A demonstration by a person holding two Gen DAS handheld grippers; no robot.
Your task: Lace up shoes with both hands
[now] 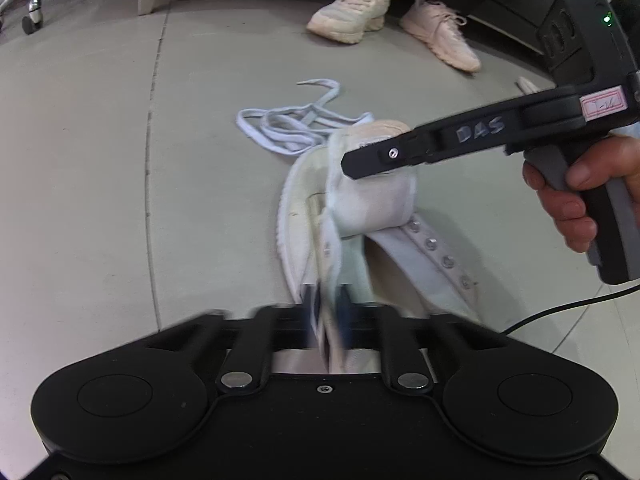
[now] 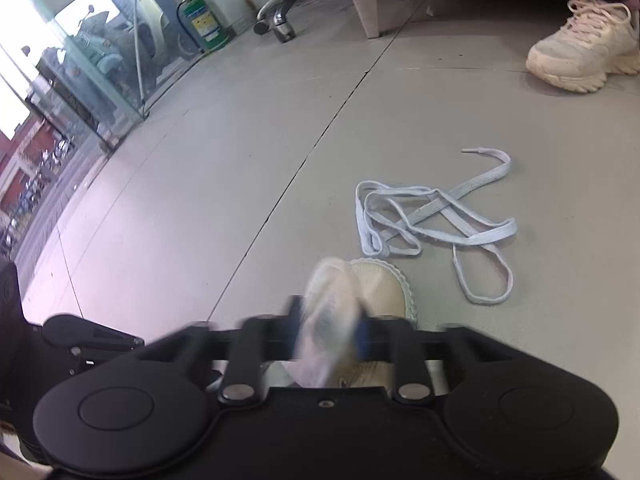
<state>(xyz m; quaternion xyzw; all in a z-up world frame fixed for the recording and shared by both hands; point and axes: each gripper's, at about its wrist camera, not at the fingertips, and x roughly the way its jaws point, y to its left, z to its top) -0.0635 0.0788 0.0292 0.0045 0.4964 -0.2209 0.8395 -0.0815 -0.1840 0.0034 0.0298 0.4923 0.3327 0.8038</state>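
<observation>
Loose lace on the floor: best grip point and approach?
Take the loose lace at its free tip, coming from above. That end lies clear of the tangled loops, so it should pull free without dragging the knot of loops, and the stiff tip is what must enter the eyelets of the shoe.

My two grippers, the left gripper and the right gripper, are black with blue pads; the shoe is cream-white with silver eyelets. The loose lace is pale blue-white on the grey floor; a person's sneakers are pale pink.
</observation>
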